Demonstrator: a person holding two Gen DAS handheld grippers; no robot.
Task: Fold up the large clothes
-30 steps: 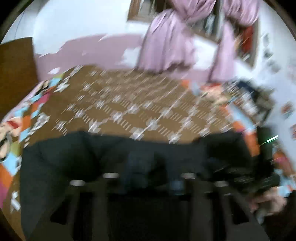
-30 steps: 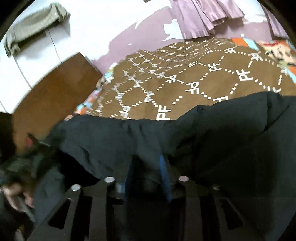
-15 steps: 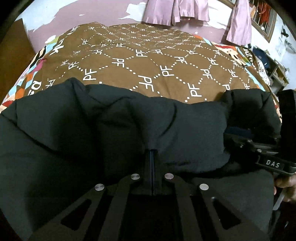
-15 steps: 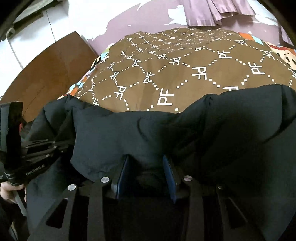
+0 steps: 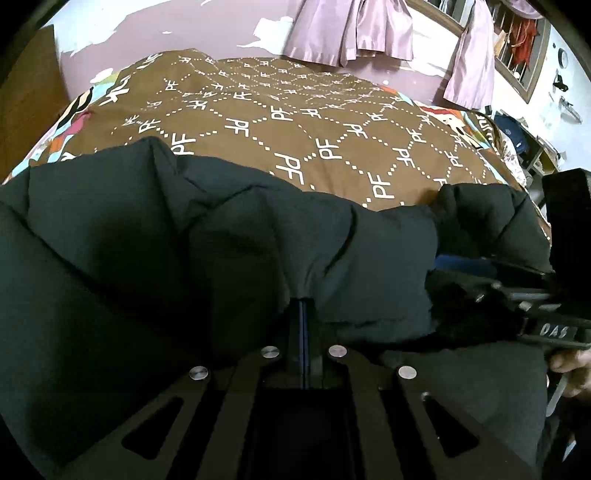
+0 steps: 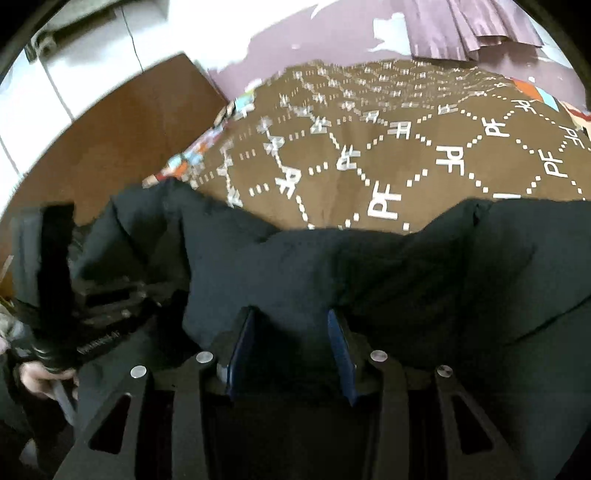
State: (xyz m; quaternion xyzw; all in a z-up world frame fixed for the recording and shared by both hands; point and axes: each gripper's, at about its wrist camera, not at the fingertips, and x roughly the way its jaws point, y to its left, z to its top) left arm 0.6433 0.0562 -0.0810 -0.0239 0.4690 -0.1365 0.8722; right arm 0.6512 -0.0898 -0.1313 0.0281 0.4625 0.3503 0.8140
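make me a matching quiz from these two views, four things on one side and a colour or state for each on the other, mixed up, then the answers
Things:
1. left gripper
2. right gripper
3. bedspread
4. curtains

Colour or state:
A. lilac, hanging at the far wall
B. fingers apart, jacket fabric bunched between them
C. brown with white PF letters
D. fingers pressed together on a fold of the jacket

Pairs: 1-D, 2-B, 3-C, 4-A
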